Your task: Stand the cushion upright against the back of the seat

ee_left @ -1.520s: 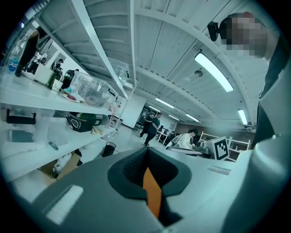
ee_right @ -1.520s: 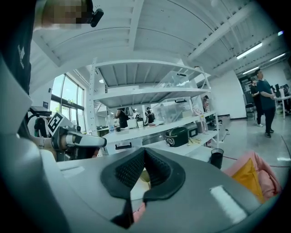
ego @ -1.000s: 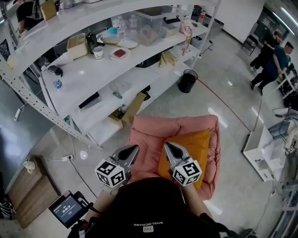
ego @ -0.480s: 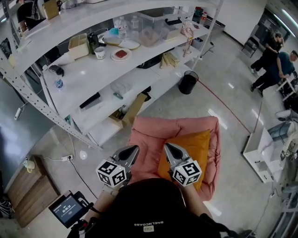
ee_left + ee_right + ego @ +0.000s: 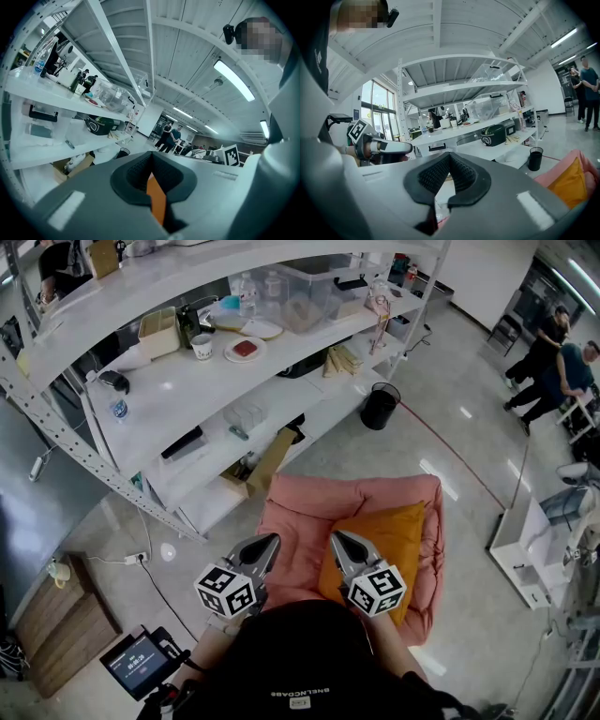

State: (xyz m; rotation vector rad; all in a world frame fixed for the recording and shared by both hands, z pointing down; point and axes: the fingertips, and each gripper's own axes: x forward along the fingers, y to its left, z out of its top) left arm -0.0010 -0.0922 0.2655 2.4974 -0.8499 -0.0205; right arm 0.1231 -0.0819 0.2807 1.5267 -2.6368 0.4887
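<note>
- Both tongs are pinched fully shut with nothing in them. The left gripper [image 5: 269, 544] and right gripper [image 5: 338, 542] hang side by side close to the person's chest, above the near edge of the seat.
- In the left gripper view there's an orange sliver in the slit behind the tips. I'd say that's just the cushion further off, not something being held.
- The orange cushion [image 5: 380, 549] sits on the right half of the pink seat [image 5: 298, 521], tucked along its puffy right rim. From above I honestly can't tell if it's lying flat or already leaning on something. In the right gripper view one corner pokes up with pink behind it.
- What could go wrong: it's a soft, floppy thing. Pinch only a corner and it'll probably fold over instead of standing.
- The seat cover is just as squishy, so the jaws could easily bite pink fabric along with the orange.
- Even propped up, a slack cushion on a soft base could slump or slide back down.
- Around it: a big white shelving rack [image 5: 187, 395] loaded with stuff runs right up to the seat's left corner, with a cardboard box [image 5: 264, 463] on the bottom shelf just beside it. That leaves tight elbow room on that side.
- A black bin [image 5: 378, 404] and a red cable [image 5: 450, 451] on the floor are beyond the seat, well apart from it. The people [image 5: 548, 352] are far off.
</note>
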